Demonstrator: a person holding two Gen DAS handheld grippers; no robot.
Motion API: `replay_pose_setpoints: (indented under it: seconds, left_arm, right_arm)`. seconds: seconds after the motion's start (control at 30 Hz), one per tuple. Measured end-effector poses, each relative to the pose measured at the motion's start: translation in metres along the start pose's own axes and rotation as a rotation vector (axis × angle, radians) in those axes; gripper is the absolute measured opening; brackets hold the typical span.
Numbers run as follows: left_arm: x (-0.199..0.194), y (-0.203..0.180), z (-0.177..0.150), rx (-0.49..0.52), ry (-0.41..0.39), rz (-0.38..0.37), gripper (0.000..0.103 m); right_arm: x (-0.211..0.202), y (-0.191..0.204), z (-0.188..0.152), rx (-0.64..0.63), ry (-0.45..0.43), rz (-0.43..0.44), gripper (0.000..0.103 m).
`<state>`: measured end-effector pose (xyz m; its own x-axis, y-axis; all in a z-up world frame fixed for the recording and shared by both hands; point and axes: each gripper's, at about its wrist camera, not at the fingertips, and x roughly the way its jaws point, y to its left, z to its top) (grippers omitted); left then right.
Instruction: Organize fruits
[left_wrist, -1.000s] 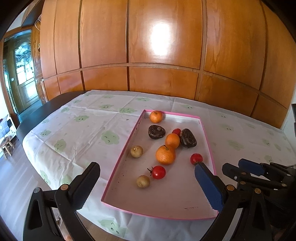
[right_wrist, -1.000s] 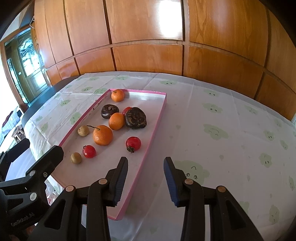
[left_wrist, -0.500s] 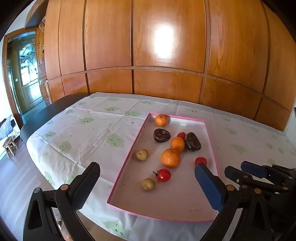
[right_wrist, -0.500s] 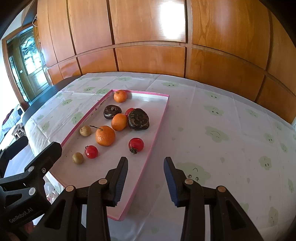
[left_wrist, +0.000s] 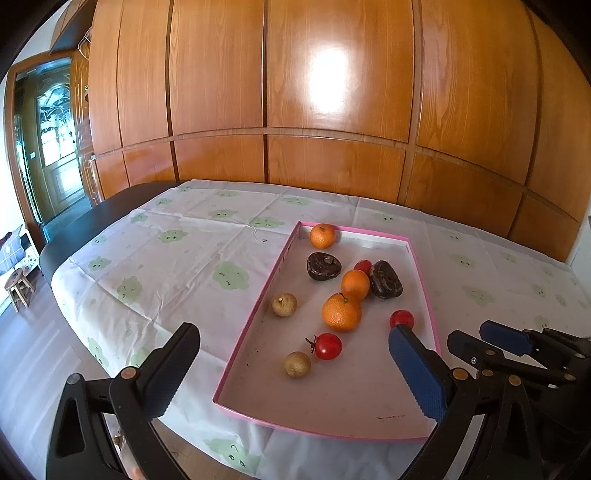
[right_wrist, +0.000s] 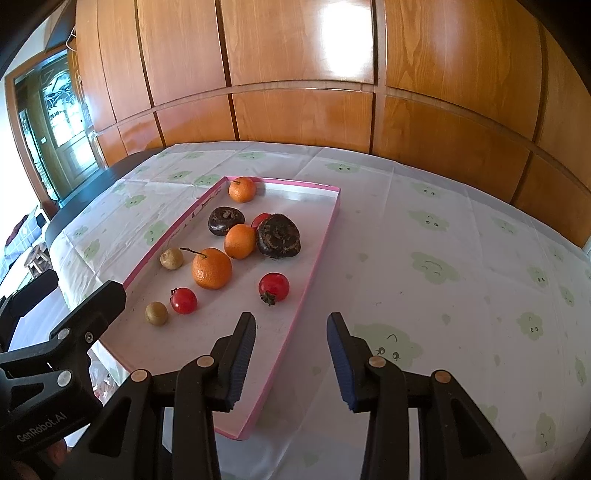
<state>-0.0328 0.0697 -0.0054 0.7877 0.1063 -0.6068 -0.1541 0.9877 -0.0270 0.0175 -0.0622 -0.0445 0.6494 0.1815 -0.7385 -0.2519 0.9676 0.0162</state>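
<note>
A pink-rimmed tray (left_wrist: 424, 266) (right_wrist: 325, 240) on the table holds fruit: three oranges, the largest (left_wrist: 341, 312) (right_wrist: 211, 268) in the middle, three red tomatoes (left_wrist: 328, 346) (right_wrist: 273, 287), two dark brown fruits (left_wrist: 385, 284) (right_wrist: 278, 235) and two small tan fruits (left_wrist: 297, 364) (right_wrist: 156, 313). My left gripper (left_wrist: 291, 373) is wide open and empty, above the tray's near end. My right gripper (right_wrist: 291, 363) is open and empty over the tray's near right rim. Each gripper also shows at the edge of the other's view.
The table wears a white cloth with green cloud faces (left_wrist: 229, 275). Its dark bare end (left_wrist: 92, 218) is at the left. A wood-panelled wall (left_wrist: 332, 110) stands behind it. A door (left_wrist: 55, 147) and a small stool (left_wrist: 18, 288) are far left.
Both grippers have drawn back and risen a little, so the tray sits lower and farther in both views. No fruit has moved. Both grippers stay open.
</note>
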Motion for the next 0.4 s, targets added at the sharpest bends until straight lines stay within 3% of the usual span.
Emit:
replay_pose_setpoints:
  seconds: [0.4]
  left_arm:
    - [0.0029,0.0007,-0.0009,0.0,-0.001,0.009,0.102]
  right_arm:
    - [0.0011,-0.0077,0.0011,0.007,0.001,0.02,0.041]
